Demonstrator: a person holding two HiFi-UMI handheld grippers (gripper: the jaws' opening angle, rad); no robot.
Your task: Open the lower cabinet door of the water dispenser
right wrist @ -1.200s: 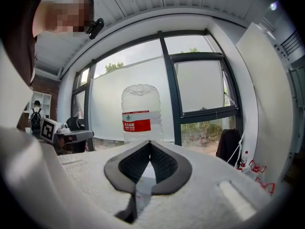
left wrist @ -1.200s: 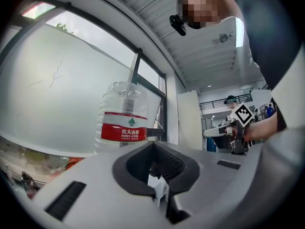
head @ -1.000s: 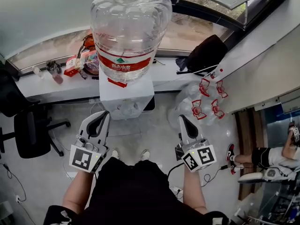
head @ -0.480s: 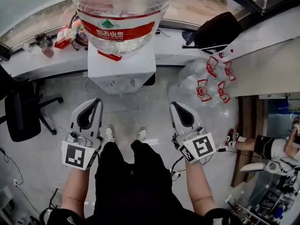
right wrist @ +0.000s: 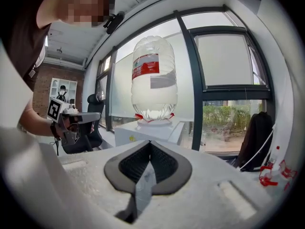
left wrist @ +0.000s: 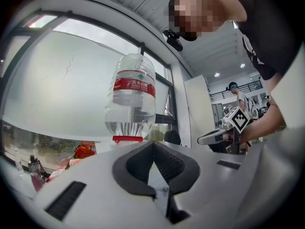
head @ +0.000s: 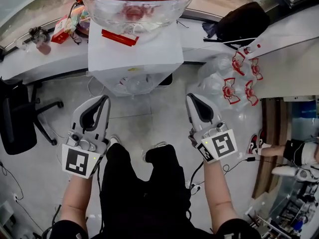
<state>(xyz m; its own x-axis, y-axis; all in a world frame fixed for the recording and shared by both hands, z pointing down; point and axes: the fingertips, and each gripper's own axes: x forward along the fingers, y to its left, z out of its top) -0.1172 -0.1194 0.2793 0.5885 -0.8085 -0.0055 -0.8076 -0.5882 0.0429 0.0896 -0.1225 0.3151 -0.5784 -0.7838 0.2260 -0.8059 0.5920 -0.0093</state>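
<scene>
- Head view: water dispenser (head: pixel 154 49) stands top centre, white, with the water bottle (head: pixel 137 9) inverted on it. Only its top and the tap recess show; the lower cabinet door is hidden beneath them.
- Head view: left gripper (head: pixel 104 99) sits below and left of the dispenser, right gripper (head: pixel 191 97) below and right. Both point towards it, over the floor and clear of it. No contact.
- Head view: the person's legs (head: pixel 144 183) are between the two grippers. A pile of empty bottles (head: pixel 224 83) lies right of the dispenser, just ahead of the right gripper. An office chair (head: pixel 20 118) is at far left.
- Left gripper view: left gripper (left wrist: pixel 153 145) has its jaws pressed together, nothing between them. The bottle (left wrist: pixel 131 99) rises straight ahead above the tips, and its red cap (left wrist: pixel 127 139) shows just over the gripper body. The gripper body blocks the dispenser cabinet and its door. The right gripper (left wrist: pixel 214 136) is off to the side, apart.
- Right gripper view: right gripper (right wrist: pixel 150 145) has its jaws pressed together, empty. The dispenser top (right wrist: pixel 147 130) and bottle (right wrist: pixel 153 80) are dead ahead, beyond the tips and apart from them. The lower door is below the visible edge, behind the gripper body. The left gripper (right wrist: pixel 90 117) shows at left. A black bag (right wrist: pixel 255 137) sits by the window at right.
</scene>
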